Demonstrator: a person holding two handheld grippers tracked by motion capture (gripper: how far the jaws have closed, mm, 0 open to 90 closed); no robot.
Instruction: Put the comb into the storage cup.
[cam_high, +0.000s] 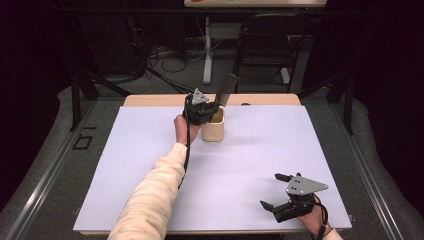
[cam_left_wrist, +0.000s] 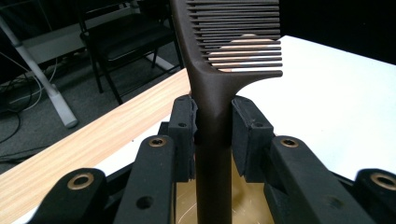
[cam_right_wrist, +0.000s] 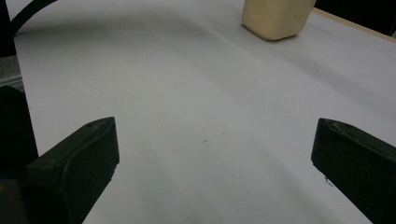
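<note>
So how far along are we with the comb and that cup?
Done: the left tongs are shut on the comb at its handle, teeth up. In hand: the comb stands over the beige cup, its handle running down into the opening; whether it is going in or coming out cannot be told. Left: letting go. The right tongs sit open near the table's front edge.

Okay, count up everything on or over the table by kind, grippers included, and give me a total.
Grippers: 2, the left gripper shut on the comb, the right gripper open above the white sheet.
Combs: 1, the dark comb, its handle reaching down into the holder.
Holders: 1, the cream holder.
Total: 4.
</note>
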